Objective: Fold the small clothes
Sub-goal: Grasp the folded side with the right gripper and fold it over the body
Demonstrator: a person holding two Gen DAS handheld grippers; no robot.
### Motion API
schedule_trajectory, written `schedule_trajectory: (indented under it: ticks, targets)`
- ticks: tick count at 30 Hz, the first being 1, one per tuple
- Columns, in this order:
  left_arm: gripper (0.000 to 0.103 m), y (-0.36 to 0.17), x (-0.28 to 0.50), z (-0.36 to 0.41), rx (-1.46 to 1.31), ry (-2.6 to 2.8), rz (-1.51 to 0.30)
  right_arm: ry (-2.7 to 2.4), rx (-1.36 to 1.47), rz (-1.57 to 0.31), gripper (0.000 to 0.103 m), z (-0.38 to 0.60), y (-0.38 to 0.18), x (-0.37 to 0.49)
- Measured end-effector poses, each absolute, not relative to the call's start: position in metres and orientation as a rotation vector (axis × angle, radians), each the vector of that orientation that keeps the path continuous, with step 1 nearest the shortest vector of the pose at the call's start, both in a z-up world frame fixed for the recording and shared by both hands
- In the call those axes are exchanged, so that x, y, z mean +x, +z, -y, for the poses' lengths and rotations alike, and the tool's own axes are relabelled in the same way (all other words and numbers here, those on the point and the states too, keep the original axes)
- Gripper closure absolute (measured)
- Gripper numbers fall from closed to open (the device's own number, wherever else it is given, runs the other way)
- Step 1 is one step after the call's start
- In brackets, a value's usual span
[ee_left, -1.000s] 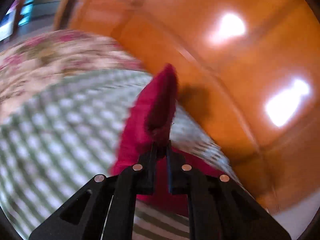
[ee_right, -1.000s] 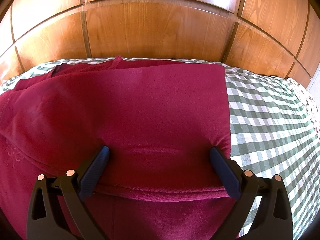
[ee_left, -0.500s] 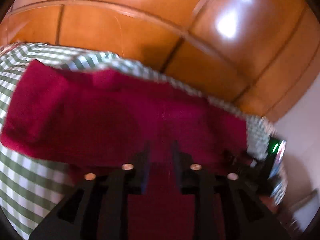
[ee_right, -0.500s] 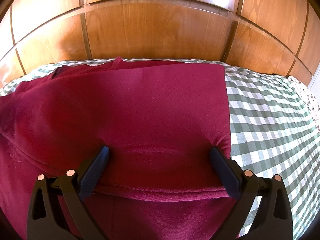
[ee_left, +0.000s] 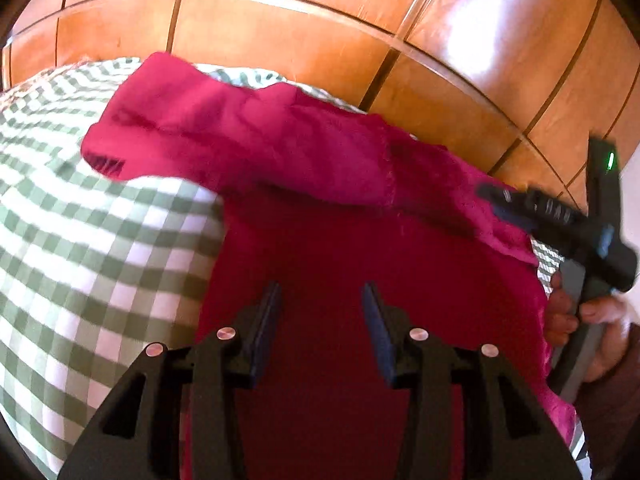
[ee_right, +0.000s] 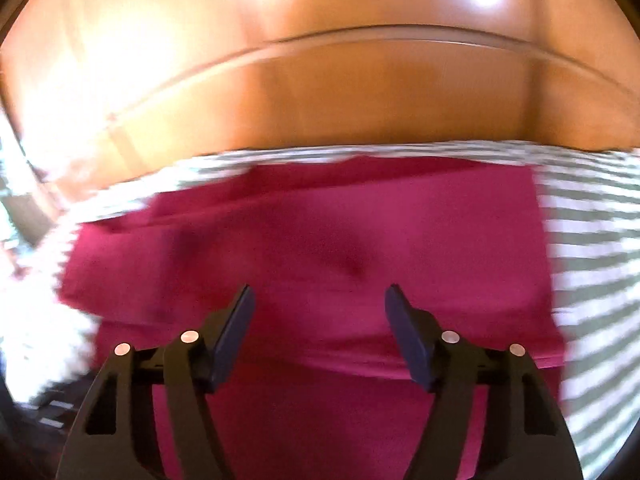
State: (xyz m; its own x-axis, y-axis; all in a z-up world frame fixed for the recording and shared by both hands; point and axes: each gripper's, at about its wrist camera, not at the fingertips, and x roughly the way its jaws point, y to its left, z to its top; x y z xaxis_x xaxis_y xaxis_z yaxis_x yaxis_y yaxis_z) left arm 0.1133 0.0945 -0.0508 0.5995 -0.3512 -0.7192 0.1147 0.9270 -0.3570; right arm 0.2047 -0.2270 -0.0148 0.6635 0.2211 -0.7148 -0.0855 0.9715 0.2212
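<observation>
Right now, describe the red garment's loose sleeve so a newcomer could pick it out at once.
Start at the orange wooden panelled wall and drop to the green-and-white checked bedcover below it. On that cover lies a crimson garment; its sleeve stretches out to the left over the checks, near the wall. It is the only narrow arm of cloth, ending in a ribbed cuff.

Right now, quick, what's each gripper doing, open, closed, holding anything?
Left gripper: open, jaws just opening, empty above the crimson knit garment.
Right gripper: open, jaws just closing, gripping nothing.
</observation>
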Motion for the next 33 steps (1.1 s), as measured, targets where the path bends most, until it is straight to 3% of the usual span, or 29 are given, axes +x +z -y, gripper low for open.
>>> schedule_trajectory:
  ticks: [2,5,8,10,18,21,26,33]
  targets:
    - [0.061,-0.056,0.111,-0.096,-0.285,-0.278,-0.885,0.288,0.18,-0.85,0.051,0.19,-0.013,0.21]
    - [0.061,-0.064,0.112,-0.101,-0.319,-0.288,-0.89,0.407,0.195,-0.927,0.052,0.143,-0.024,0.223]
    - [0.061,-0.068,0.113,-0.105,-0.345,-0.298,-0.884,0.413,0.152,-0.99,0.072,0.109,-0.042,0.237]
    - [0.061,-0.07,0.111,-0.105,-0.339,-0.3,-0.875,0.374,0.096,-0.989,0.096,0.097,-0.042,0.241]
    - [0.06,-0.071,0.104,-0.105,-0.332,-0.299,-0.87,0.341,0.19,-0.679,0.096,0.163,0.068,0.202]
    - [0.06,-0.071,0.104,-0.102,-0.328,-0.294,-0.871,0.261,0.191,-0.628,0.096,0.2,0.083,0.197]
    - [0.06,-0.07,0.105,-0.098,-0.321,-0.287,-0.877,0.094,0.215,-0.668,0.101,0.263,0.059,0.199]
    - [0.06,-0.066,0.107,-0.087,-0.27,-0.266,-0.901,-0.098,0.275,-0.842,0.101,0.331,-0.025,0.203]
